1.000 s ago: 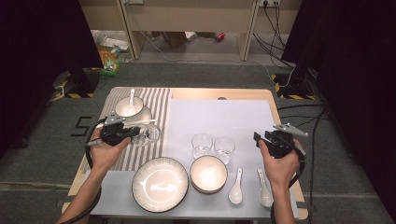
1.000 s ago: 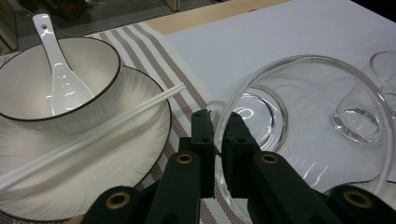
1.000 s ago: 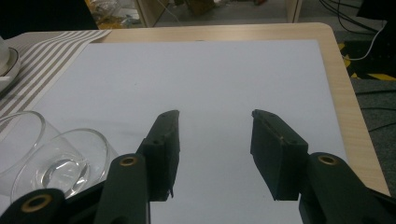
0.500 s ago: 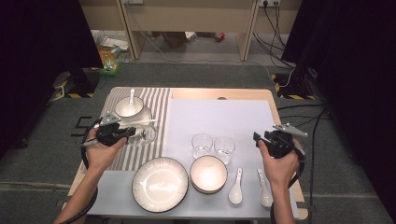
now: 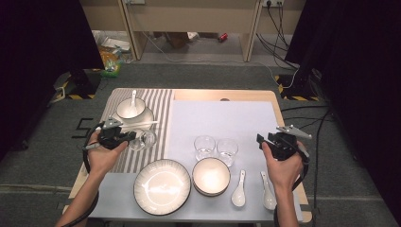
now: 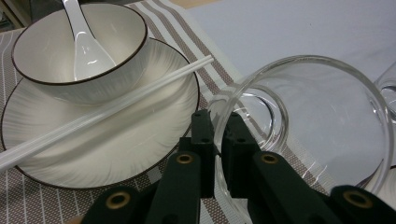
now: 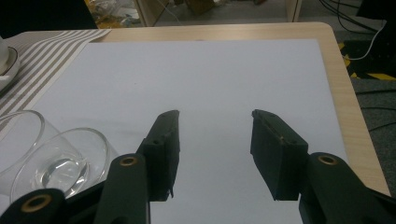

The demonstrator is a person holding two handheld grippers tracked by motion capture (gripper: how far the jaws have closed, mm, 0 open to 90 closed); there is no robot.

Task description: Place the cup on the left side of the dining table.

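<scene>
My left gripper is shut on the rim of a clear glass over the striped mat. In the left gripper view its jaws pinch the glass wall between them, right beside a plate. That plate carries a bowl with a white spoon, and white chopsticks lie across it. My right gripper hovers open over the right side of the white mat, its jaws apart with nothing between them.
Two more clear glasses stand mid-table, also at the left of the right gripper view. Near the front edge are a large plate, a bowl and two white spoons.
My left gripper has shifted slightly left and toward me with the glass still in it. The right gripper has stayed where it was.
</scene>
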